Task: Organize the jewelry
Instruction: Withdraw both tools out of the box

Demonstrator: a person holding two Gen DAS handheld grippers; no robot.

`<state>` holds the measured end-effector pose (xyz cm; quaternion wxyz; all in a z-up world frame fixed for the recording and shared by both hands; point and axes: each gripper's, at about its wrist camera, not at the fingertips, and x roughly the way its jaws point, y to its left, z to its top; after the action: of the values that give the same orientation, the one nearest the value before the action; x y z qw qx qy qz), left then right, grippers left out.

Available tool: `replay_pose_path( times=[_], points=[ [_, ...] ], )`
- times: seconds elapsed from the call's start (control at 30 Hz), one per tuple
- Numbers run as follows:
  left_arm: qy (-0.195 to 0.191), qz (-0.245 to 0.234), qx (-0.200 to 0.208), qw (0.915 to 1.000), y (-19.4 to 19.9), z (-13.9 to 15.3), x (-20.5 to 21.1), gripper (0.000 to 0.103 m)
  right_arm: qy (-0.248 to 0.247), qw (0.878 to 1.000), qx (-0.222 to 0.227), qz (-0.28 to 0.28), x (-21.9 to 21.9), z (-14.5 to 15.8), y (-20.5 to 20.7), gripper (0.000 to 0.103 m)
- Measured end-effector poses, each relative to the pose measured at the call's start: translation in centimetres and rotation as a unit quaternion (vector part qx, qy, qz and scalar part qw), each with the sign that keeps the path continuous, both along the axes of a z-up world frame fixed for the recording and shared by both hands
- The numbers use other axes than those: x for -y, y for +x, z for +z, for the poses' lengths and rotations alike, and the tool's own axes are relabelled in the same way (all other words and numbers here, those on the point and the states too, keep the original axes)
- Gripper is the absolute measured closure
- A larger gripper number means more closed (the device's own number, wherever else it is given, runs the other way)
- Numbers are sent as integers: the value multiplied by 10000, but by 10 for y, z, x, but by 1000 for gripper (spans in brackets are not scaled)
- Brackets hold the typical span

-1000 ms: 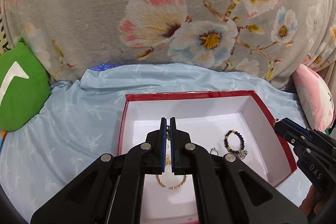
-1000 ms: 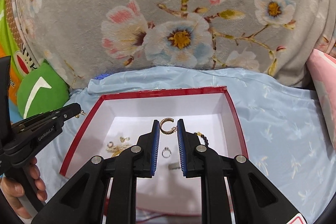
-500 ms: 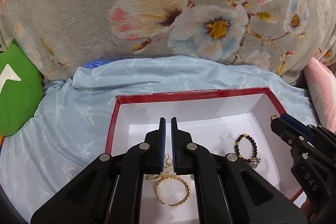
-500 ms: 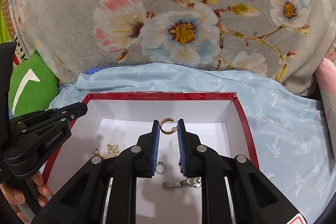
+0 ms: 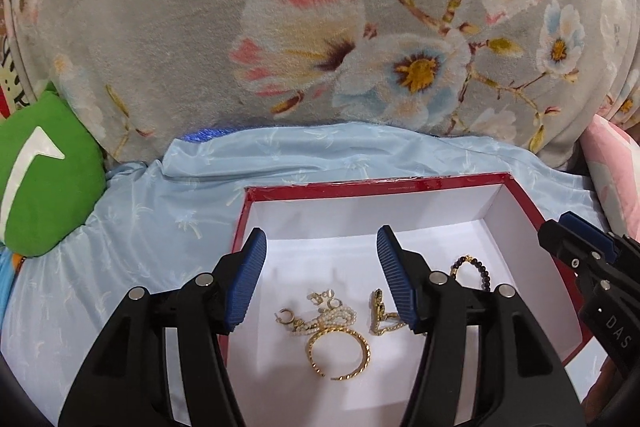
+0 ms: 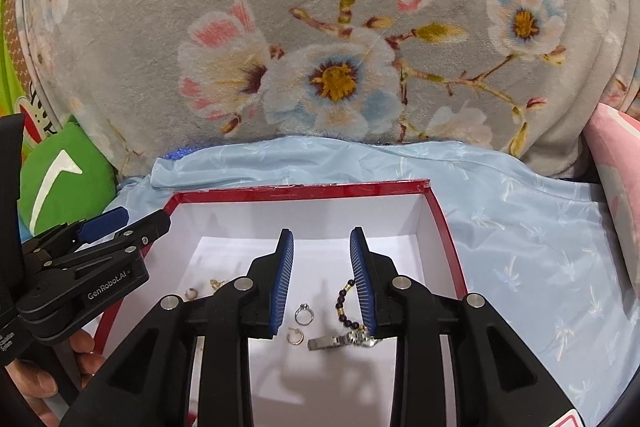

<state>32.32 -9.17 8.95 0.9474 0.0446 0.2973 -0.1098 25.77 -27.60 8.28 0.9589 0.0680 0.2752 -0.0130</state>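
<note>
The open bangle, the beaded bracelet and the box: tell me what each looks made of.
Open bangle: gold-toned metal, shiny, with a twisted or beaded texture.
Beaded bracelet: dark glossy beads with gold spacers, possibly stone or glass.
Box: probably card, with a glossy red rim and matte white inside.

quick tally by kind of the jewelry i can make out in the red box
gold open bangle: 1
dark bead bracelet: 1
pearl strand: 1
silver ring: 1
small gold hoops: 2
total: 6, leaving out tangled bits too small to sort
</note>
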Motion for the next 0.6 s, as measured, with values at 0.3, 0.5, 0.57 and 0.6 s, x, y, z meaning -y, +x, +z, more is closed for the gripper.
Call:
replay_pose_path(
  times=[0.3, 0.5, 0.57, 0.6],
  points=[
    [126, 106, -22, 9999, -52, -5, -11, 46, 169, 9998, -87, -99, -10, -6, -57, 58],
    [218, 179, -225, 9993, -78, -20, -16, 46, 113, 9996, -193, -193, -16, -12, -83, 52],
    [217, 212, -263, 9992, -85, -22, -17, 46, 86, 9994, -226, -240, -18, -14, -90, 51],
    [207, 213, -285, 9992, -88, -23, -18, 46, 80, 9994, -248, -241, -20, -15, -94, 51]
  ],
)
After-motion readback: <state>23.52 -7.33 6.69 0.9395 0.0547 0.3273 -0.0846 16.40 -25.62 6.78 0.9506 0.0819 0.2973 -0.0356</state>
